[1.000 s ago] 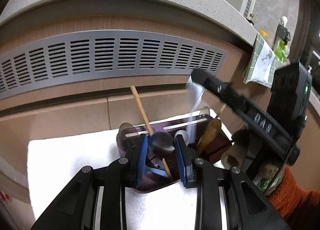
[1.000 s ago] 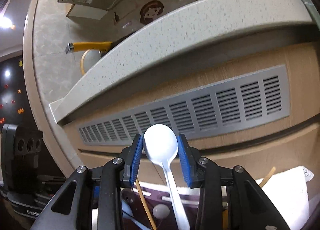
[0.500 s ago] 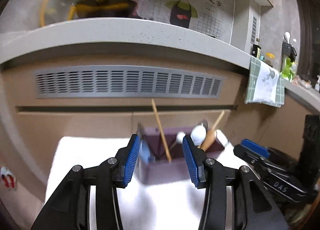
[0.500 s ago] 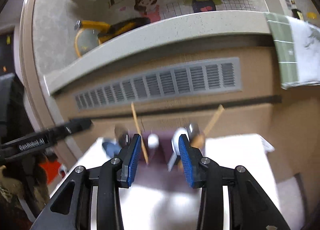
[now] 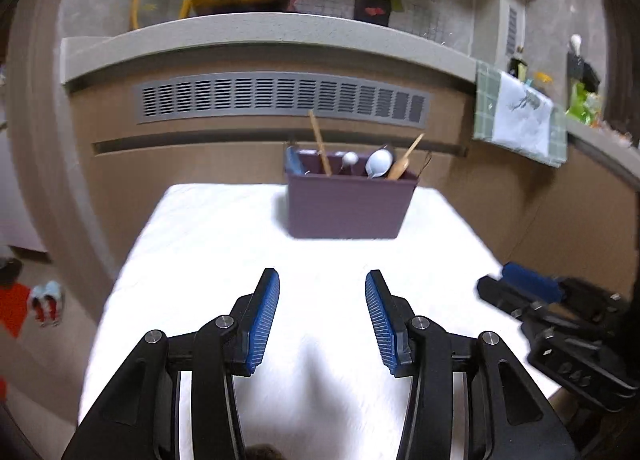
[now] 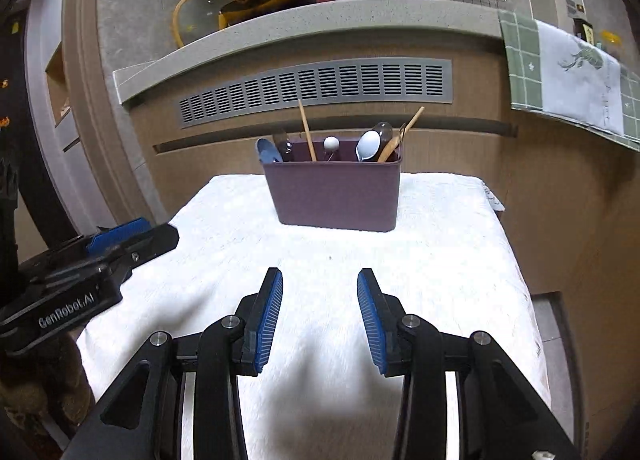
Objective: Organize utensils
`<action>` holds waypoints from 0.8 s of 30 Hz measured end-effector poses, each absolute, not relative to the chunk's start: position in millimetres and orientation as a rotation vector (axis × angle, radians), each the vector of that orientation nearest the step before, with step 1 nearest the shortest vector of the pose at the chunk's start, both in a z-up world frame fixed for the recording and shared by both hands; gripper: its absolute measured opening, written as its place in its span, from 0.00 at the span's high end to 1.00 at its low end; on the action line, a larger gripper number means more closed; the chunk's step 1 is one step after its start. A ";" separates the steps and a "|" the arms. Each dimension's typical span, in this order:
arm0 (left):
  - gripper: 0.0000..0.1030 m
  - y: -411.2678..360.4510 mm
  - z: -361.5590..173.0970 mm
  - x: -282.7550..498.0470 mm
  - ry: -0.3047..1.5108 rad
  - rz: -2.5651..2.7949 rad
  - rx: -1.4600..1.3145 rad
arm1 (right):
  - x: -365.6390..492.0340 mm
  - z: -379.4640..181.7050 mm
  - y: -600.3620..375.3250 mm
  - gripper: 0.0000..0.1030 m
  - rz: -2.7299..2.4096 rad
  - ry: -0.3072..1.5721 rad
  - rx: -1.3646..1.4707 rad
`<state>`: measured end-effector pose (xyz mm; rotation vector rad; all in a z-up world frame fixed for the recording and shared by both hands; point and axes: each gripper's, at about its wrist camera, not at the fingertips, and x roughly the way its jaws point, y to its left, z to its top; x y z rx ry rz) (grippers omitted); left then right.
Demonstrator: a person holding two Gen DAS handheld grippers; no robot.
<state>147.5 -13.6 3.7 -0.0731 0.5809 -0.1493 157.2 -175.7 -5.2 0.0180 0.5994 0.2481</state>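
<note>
A: What's nearest?

B: The left gripper [image 5: 322,320] and right gripper [image 6: 319,316], both over the near part of the white towel [image 6: 440,260], jaws spread with nothing between them. The left one's jaws have just been opening.

A: And the utensils?

B: Farther off, at the towel's far edge, standing upright in the purple caddy [image 6: 336,195]: a wooden chopstick [image 6: 307,129], a white spoon [image 6: 367,145], a wooden spoon [image 6: 396,139].

A: Behind it?

B: A grey vent grille [image 6: 320,89].

Utensil handles hidden inside purple caddy [image 6: 336,195], right tongs [image 5: 520,292] blurred, partly cut off at frame edge
</note>
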 end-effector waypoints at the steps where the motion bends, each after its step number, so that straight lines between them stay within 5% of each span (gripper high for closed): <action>1: 0.56 -14.5 3.9 139.8 0.580 -0.119 -0.063 | 148.5 -3.6 -175.3 0.64 0.251 0.586 0.013; 24: 0.56 -16.9 8.5 109.8 0.587 -0.106 -0.065 | 117.6 -3.3 -185.3 0.64 0.257 0.559 0.002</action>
